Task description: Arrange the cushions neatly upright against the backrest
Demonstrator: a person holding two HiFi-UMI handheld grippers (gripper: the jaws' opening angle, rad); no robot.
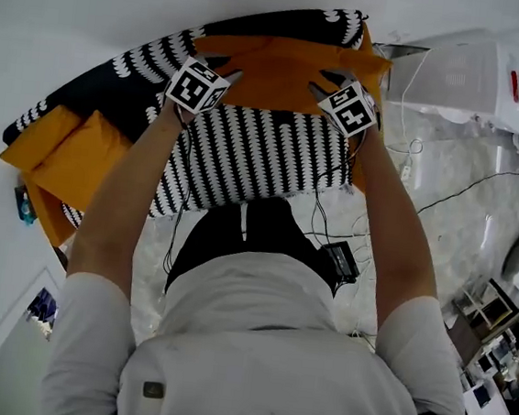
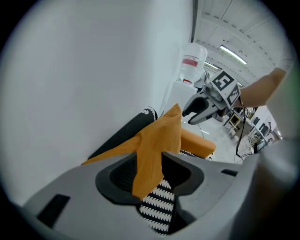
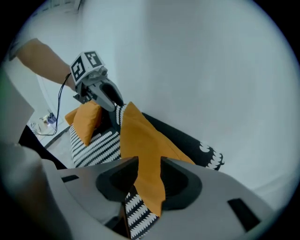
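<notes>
Both arms reach over the sofa (image 1: 247,155). The cushion (image 1: 274,65) stands against the backrest (image 1: 87,92) at the upper centre of the head view. The jaws of the left gripper (image 2: 149,168) and the right gripper (image 3: 149,171) stand apart, each with one upper corner of the orange cushion lying loose between them. From above, the marker cubes cover both sets of jaws. The person's white shirt (image 1: 271,360) hides the sofa's front edge.

A second cushion (image 1: 66,159) lies at the seat's left end, partly behind the left forearm. A small blue thing (image 1: 25,205) beside it is too small to name.

The seat is striped black and white. The backrest is black with a white pattern along its top and sits against a plain white wall (image 1: 124,4). At right, cables (image 1: 455,190) trail over the pale floor (image 1: 459,241) near a water dispenser (image 2: 190,70). Cluttered shelves (image 1: 492,319) are cut off at the lower right edge.
</notes>
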